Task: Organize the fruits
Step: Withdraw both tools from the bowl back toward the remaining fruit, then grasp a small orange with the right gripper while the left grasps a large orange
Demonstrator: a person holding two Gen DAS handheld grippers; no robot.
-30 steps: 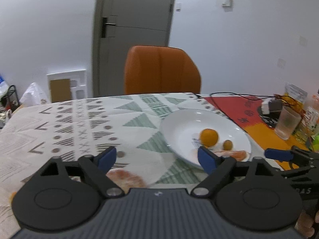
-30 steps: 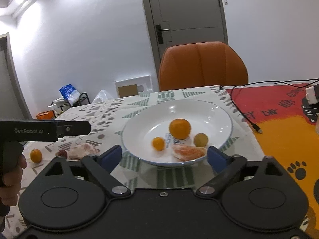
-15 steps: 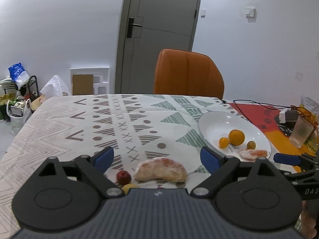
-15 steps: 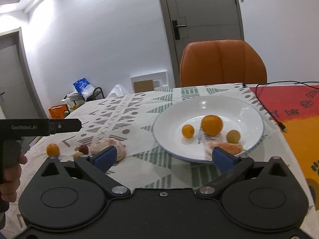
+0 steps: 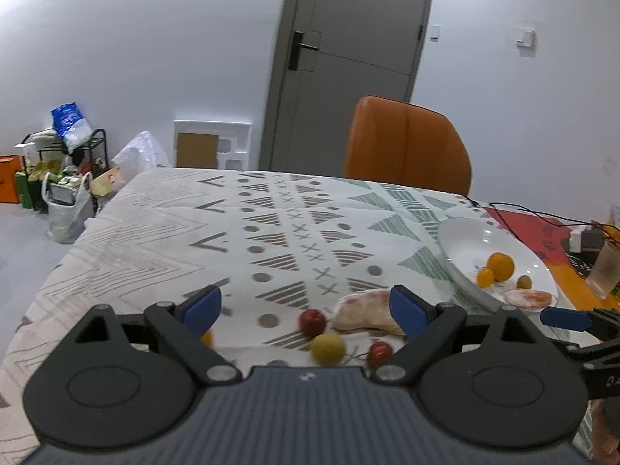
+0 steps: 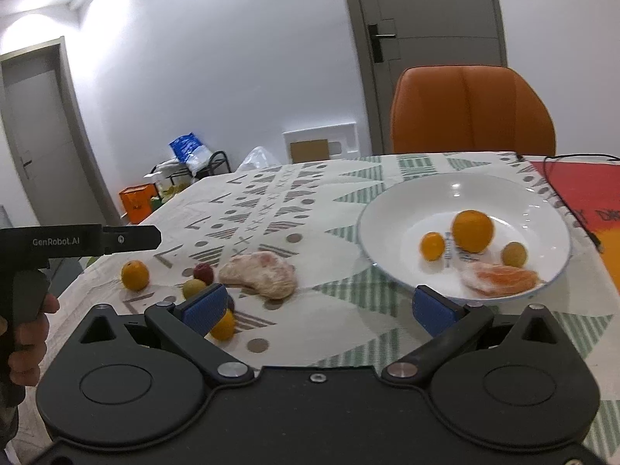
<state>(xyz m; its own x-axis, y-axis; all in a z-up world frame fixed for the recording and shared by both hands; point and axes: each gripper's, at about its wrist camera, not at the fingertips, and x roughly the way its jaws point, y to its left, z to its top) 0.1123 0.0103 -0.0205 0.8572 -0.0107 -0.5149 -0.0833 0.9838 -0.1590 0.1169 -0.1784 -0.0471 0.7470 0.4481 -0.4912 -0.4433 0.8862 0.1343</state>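
Both tools are held above the near edge of a table covered with a patterned cloth. The left gripper is spread wide with nothing between its blue pads; the right gripper is likewise released and grasps nothing.

A white plate stands toward the right side of the table. In it are seen a large orange, a small orange just beside it, a yellow-green fruit and a peeled citrus piece near the plate's near rim.

To the left of the plate, loose on the cloth near the near edge, a large peeled pomelo piece is found, with a red fruit and a yellowish fruit close beside it. A small orange fruit lies further toward the left edge, and another orange one is partly hidden behind the right gripper's left pad. In the left wrist view a second red fruit is seen by the yellowish one.

An orange chair stands at the far edge.
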